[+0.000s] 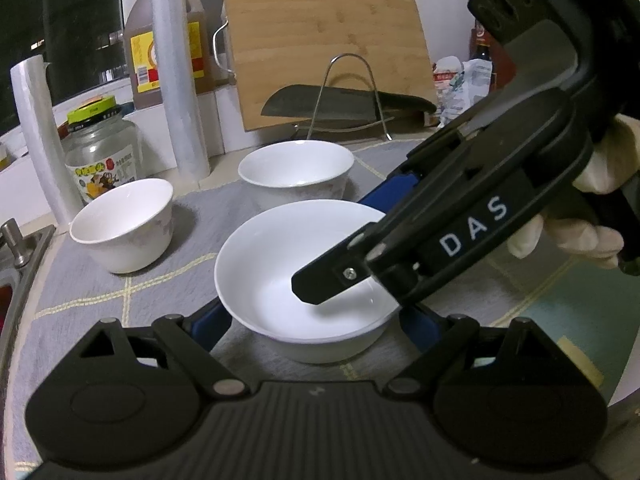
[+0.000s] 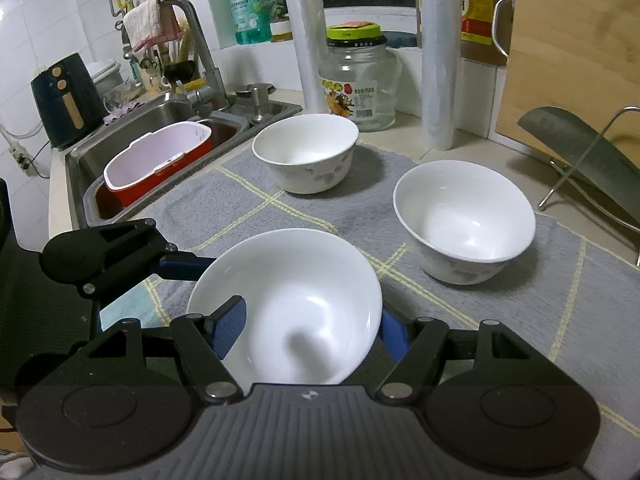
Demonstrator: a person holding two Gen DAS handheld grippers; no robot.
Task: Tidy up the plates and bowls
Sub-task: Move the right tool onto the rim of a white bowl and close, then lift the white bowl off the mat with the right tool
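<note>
Ahead of my left jaws a wooden cutting board (image 1: 324, 48) leans upright, with a cleaver (image 1: 344, 100) on a wire rack (image 1: 348, 92) before it. Left of them stand two film rolls (image 1: 176, 76), a brown oil jug (image 1: 148, 52) and a glass jar (image 1: 100, 148). Beyond my right jaws, to the left, lies the sink (image 2: 132, 140) holding a red tub (image 2: 156, 164), with a dark air fryer (image 2: 66, 100) behind. A grey checked mat (image 2: 240, 204) spreads under both.

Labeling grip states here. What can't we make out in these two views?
- Left wrist view: right gripper covers the right rim of the near bowl; pinch unclear.
- Left wrist view: bowl wall hides pad contact of left gripper.
- Right wrist view: gripper body hides the bowl's base; lifted or resting unknown.
- Right wrist view: jar label print too small.
</note>
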